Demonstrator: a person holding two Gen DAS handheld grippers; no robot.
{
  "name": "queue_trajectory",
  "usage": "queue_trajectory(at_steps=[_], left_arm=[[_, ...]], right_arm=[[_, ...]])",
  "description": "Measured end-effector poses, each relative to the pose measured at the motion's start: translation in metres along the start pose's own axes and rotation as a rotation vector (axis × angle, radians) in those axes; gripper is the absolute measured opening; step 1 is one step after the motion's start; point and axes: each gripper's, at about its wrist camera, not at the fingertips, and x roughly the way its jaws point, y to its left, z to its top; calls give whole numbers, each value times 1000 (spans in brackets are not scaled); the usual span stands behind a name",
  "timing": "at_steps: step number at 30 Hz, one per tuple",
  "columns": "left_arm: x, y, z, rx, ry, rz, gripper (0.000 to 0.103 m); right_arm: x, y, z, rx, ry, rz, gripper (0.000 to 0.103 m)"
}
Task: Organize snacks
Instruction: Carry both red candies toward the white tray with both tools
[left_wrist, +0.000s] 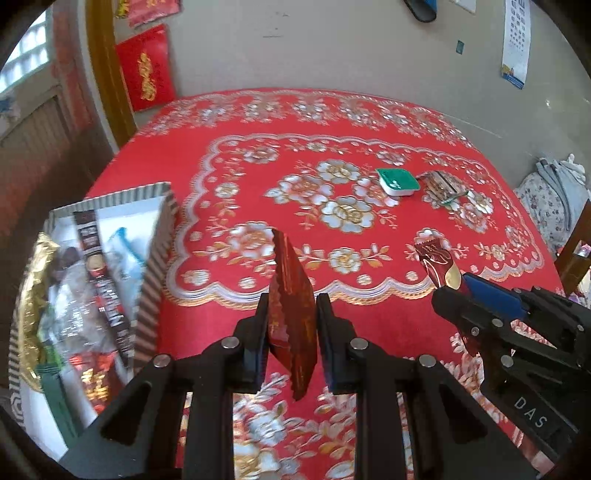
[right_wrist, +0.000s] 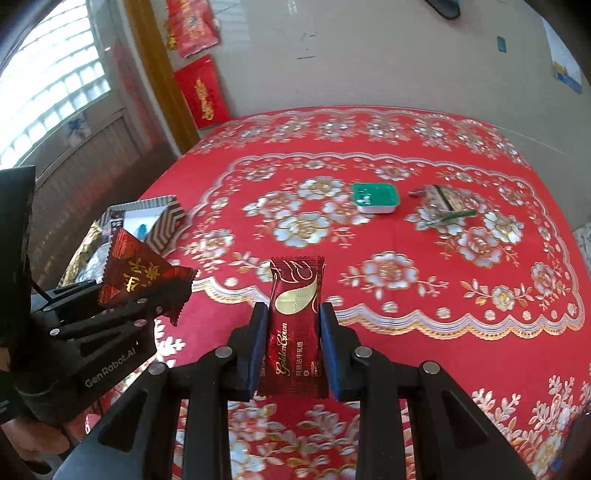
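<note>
My left gripper (left_wrist: 291, 314) is shut on a dark red snack packet with gold characters (left_wrist: 291, 306), held edge-on above the red floral tablecloth (left_wrist: 332, 122). The right wrist view shows that same packet (right_wrist: 144, 277) at the left, in the left gripper (right_wrist: 147, 302). My right gripper (right_wrist: 293, 325) is shut on a maroon Golden Crown wafer packet (right_wrist: 295, 325), held upright; it appears again as the wafer packet (left_wrist: 437, 264) in the right gripper (left_wrist: 448, 291). A striped snack box (left_wrist: 155, 236) with several packets inside sits at the left table edge, left of both grippers.
A green-lidded small tub (left_wrist: 397, 181) and a patterned gold packet (left_wrist: 443, 186) lie on the far middle of the cloth. The striped box (right_wrist: 166, 218) lies at the table's left rim. Red posters hang on the wall (left_wrist: 147, 68). Floor beyond the table.
</note>
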Motion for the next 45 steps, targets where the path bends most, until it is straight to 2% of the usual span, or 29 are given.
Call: queue_trajectory(at_steps=[20, 33, 45], left_arm=[[-50, 65, -30, -59, -79, 104, 25], [-63, 118, -50, -120, -75, 173, 25], [-66, 179, -76, -226, -49, 213, 25]], right_arm=[[-1, 83, -1, -96, -14, 95, 28], [9, 134, 0, -171, 5, 157, 28], [32, 192, -1, -266, 47, 217, 28]])
